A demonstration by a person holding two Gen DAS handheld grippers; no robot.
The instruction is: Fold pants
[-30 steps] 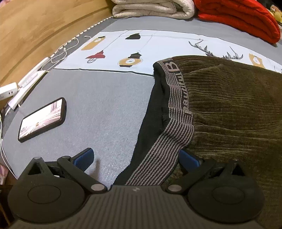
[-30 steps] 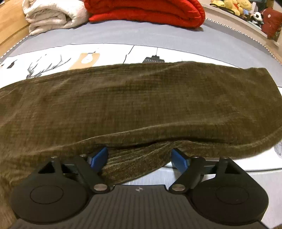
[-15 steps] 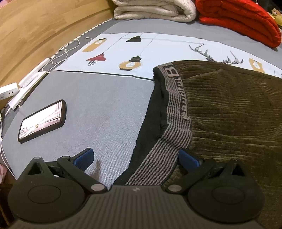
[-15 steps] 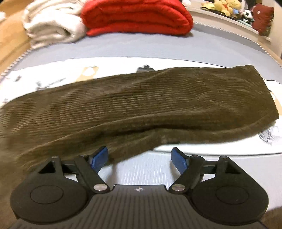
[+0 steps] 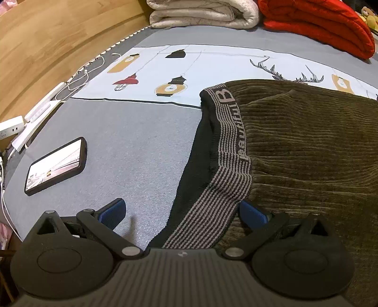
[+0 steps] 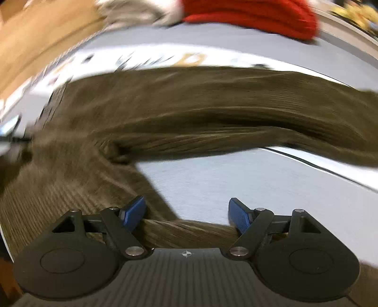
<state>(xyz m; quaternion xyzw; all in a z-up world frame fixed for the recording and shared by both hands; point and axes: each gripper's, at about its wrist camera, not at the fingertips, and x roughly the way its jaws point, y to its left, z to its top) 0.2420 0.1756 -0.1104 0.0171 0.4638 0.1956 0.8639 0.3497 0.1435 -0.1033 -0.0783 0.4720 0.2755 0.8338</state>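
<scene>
Olive corduroy pants (image 5: pixel 307 151) lie flat on the bed, with a striped grey-black waistband (image 5: pixel 226 170) turned toward the left. My left gripper (image 5: pixel 182 212) is open, its blue fingers on either side of the waistband's near end. In the right wrist view, which is blurred, the pants (image 6: pixel 200 111) spread across the bed with one leg running right and the other toward me. My right gripper (image 6: pixel 186 212) is open, with a fold of the near leg lying between its fingers.
A phone (image 5: pixel 55 163) with a lit screen lies on the grey bed cover at left. White chargers and cables (image 5: pixel 35 111) line the wooden edge. A folded white blanket (image 5: pixel 203 11) and a red quilt (image 5: pixel 319 21) sit at the far side.
My right gripper has pulled back and swung left, so the crotch and the near leg now show. The left gripper has barely moved.
</scene>
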